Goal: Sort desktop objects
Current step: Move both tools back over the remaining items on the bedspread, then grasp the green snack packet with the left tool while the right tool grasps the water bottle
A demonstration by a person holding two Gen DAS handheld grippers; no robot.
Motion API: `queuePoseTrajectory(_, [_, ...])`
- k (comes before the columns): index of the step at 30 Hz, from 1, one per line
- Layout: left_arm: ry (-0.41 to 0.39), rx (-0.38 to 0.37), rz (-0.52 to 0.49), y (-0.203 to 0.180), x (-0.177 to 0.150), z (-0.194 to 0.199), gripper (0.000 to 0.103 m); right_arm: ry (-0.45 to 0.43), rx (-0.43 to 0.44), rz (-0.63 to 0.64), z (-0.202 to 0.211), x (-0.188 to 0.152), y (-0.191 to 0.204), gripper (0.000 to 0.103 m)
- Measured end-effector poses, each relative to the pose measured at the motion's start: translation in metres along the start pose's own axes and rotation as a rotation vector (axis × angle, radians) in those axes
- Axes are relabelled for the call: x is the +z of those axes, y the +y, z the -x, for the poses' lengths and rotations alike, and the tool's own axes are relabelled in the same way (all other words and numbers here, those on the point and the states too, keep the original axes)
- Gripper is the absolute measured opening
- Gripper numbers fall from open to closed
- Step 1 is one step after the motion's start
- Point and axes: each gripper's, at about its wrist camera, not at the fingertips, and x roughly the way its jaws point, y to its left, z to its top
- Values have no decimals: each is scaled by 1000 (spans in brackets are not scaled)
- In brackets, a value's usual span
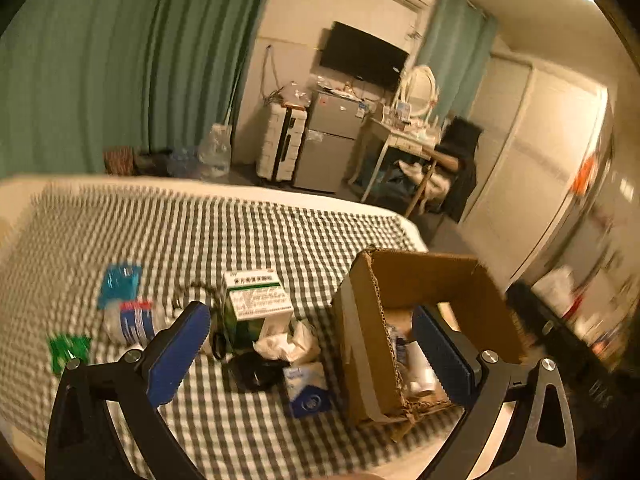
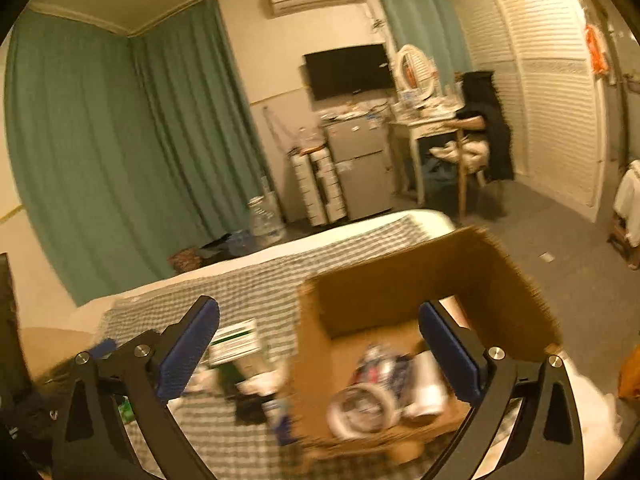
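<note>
We saw the left gripper (image 1: 312,344) with its blue pads spread as wide as they go, gripping nothing; its left pad hung over the checked cloth (image 1: 200,232), its right pad over the open cardboard box (image 1: 404,280). The right gripper (image 2: 320,340) stood just as wide and equally empty, its right pad above the box's inside.

From left to right, the left wrist view showed a blue packet (image 1: 119,284), a green packet (image 1: 66,350), a lying plastic bottle (image 1: 134,322), a green-and-white medicine box (image 1: 256,300), crumpled white tissue (image 1: 288,342), a black object (image 1: 256,370) (too blurred to name) and a blue-and-white tissue pack (image 1: 308,388), all on the cloth beside the box.

Only the right wrist view looked down into the box, where a roll of tape (image 2: 362,406) lay near a crushed can (image 2: 380,364).
</note>
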Motion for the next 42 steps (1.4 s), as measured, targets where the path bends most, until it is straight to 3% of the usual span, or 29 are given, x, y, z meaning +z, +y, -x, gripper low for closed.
queuePoseTrajectory(7, [-20,129,68,81,-1,19,103,36,86,80,-24,-37,68,103])
queuePoseTrajectory(13, [-66,342,15,176,-9,37,103,138,177,146,-64,-61,110,103])
queuePoseTrajectory(17, [-8,420,34,235,-30,30,103,202,183,167,-94,-78,128,103])
queuePoseTrajectory(26, [102,441,204,296,-94,-20,103,314,164,283,-150,-139,162,103])
queuePoseTrajectory(29, [174,444,197,299,-101,-42,103,322,154,298,-160,-153,163,103])
queuePoseTrajectory(34, [144,448,148,299,-100,-60,103,353,164,346,-174,-167,176,103])
queuePoseTrajectory(42, [195,428,148,312,-100,-87,103,404,190,383,-203,-179,197,103])
